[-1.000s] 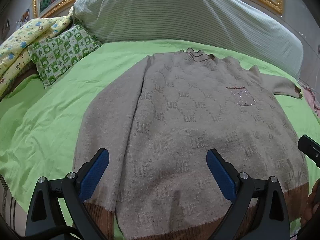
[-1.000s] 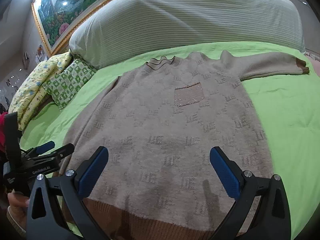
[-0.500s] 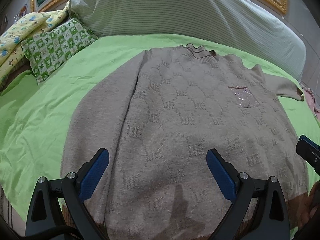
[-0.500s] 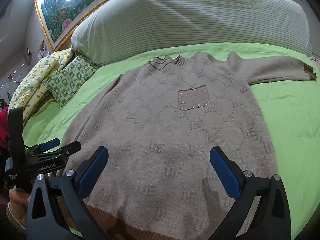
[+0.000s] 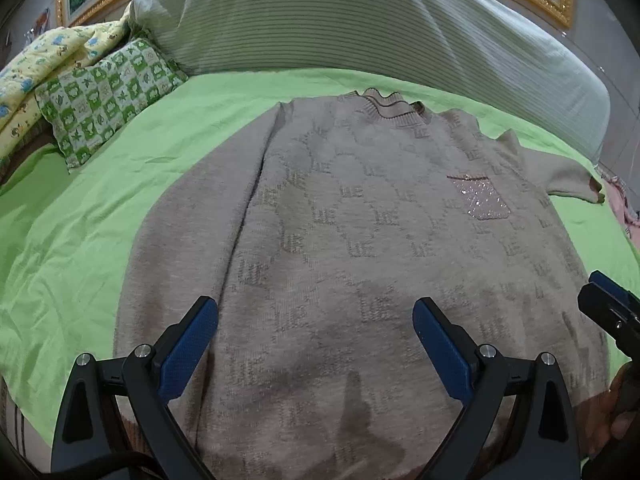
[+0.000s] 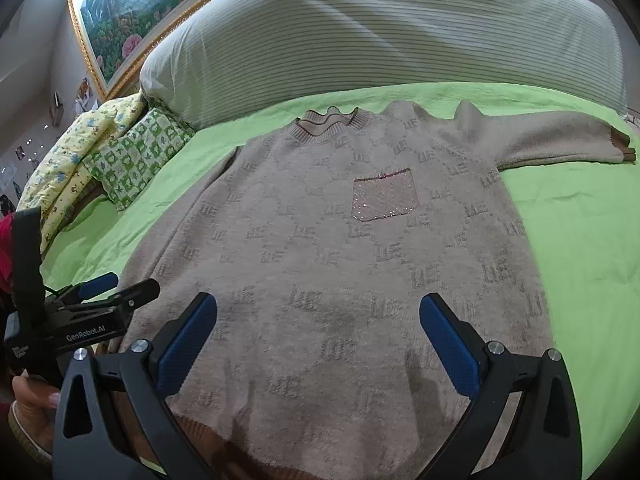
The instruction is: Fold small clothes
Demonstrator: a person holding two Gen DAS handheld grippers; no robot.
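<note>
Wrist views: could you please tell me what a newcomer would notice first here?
A beige knit sweater lies spread flat, front up, on the bright green bedsheet, with a sparkly chest pocket. Both grippers, left and right, hover over its hem with jaws wide open.

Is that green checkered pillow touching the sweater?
Apart. The right wrist view shows bare green sheet between the checkered pillow and the sweater.

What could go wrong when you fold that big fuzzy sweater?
The sweater is wide, and both grippers hang open near its hem, so a fold might come out crooked. One sleeve sticks far out sideways and could get left behind. The sparkly pocket might snag.
</note>
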